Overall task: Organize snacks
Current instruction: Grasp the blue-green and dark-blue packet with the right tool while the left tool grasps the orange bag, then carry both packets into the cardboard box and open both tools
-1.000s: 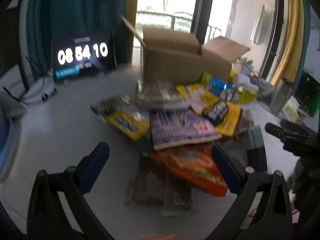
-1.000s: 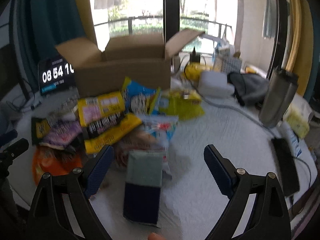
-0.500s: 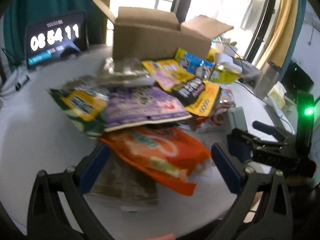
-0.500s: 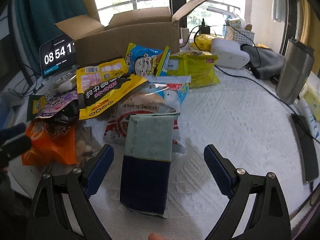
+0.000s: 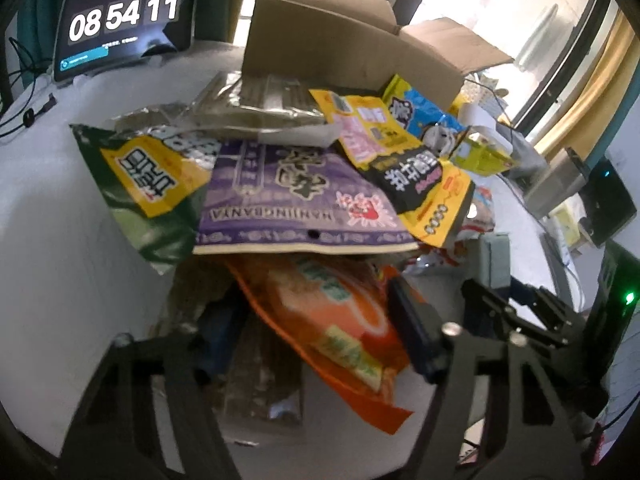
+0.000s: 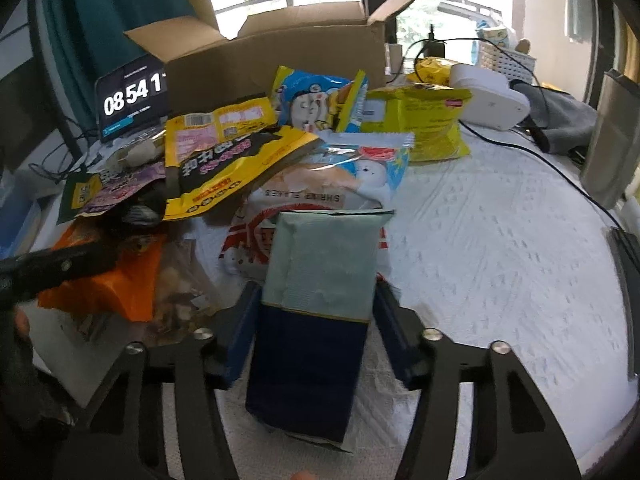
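Note:
A heap of snack bags lies on the white table in front of an open cardboard box (image 5: 352,44), which also shows in the right wrist view (image 6: 276,60). My left gripper (image 5: 316,332) has closed on the orange bag (image 5: 332,320) at the near edge of the heap. A purple bag (image 5: 296,196) and a green and yellow bag (image 5: 152,184) lie just beyond. My right gripper (image 6: 316,332) has its fingers pressed on both sides of the pale green and navy packet (image 6: 320,296). A shrimp flakes bag (image 6: 320,188) lies behind that packet.
A tablet clock (image 5: 124,20) stands at the back left. A steel tumbler (image 6: 612,140), a white device (image 6: 488,96), cables and a grey cloth sit at the right. A dark flat device (image 6: 628,248) lies by the right table edge. White cloth (image 6: 500,260) covers the table.
Both grippers have moved forward and closed: the left onto the orange bag, the right onto the green and navy packet. They were wide open in the earlier frames.

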The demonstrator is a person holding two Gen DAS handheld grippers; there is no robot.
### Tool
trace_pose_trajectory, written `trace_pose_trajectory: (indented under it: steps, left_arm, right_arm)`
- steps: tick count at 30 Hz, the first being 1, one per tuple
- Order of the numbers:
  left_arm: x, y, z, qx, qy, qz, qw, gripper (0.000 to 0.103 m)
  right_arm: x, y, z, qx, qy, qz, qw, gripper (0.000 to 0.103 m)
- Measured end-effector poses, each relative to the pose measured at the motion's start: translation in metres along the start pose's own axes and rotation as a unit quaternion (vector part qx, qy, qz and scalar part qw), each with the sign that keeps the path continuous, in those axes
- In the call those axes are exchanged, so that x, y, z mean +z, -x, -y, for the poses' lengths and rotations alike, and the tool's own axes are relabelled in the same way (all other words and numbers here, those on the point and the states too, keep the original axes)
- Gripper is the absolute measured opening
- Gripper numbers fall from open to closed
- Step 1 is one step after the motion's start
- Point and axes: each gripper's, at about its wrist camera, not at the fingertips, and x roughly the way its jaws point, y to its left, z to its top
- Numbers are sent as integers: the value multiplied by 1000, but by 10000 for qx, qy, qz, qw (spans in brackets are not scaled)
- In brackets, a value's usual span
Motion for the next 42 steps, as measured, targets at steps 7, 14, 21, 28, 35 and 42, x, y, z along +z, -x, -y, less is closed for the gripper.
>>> trace_pose_trajectory:
  steps: [7, 14, 21, 28, 35, 42]
  left_arm:
    - [-5, 11, 10, -68, -267, 27, 9996, 44]
    - [-17, 33, 31, -389, -639, 96, 9972, 42]
    - [-27, 67, 49, -708, -1008, 515, 9910, 42]
    - [-18, 95, 53, -745, -1169, 1000, 9853, 42]
    - [10, 110, 48, -711, -1224, 1523, 9781, 42]
    - [55, 108, 37, -620, -1241, 1895, 9720, 42]
  right_arm:
    - [-1, 14, -2, -49, 179, 229, 9996, 55]
    - [3, 45, 8, -183, 83, 603, 9980, 54]
    - [11, 74, 3, -208, 162, 924, 9954, 54]
    - [20, 97, -7, -152, 253, 1190, 9925, 54]
    - [43, 102, -12, -72, 326, 1402, 9896, 54]
    - [80, 95, -17, -31, 517, 1597, 9858, 54]
